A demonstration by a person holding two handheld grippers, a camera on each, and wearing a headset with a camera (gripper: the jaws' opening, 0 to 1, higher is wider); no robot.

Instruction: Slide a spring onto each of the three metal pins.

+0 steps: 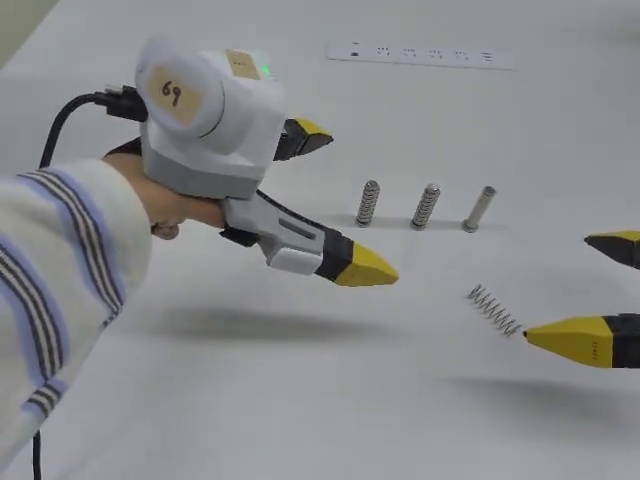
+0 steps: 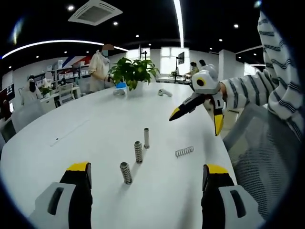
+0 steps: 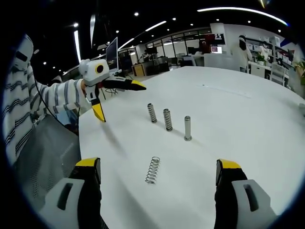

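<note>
Fingers of the left gripper (image 2: 147,168) and right gripper (image 1: 560,287) stood wide apart, empty. The loose spring (image 1: 493,309) lay flat; a glancing pinch risked flicking it across the counter (image 1: 300,400).

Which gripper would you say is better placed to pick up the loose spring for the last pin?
Right. The right gripper is open, with the loose spring just ahead between its fingers. The left gripper hovers clearly farther from it.
</note>
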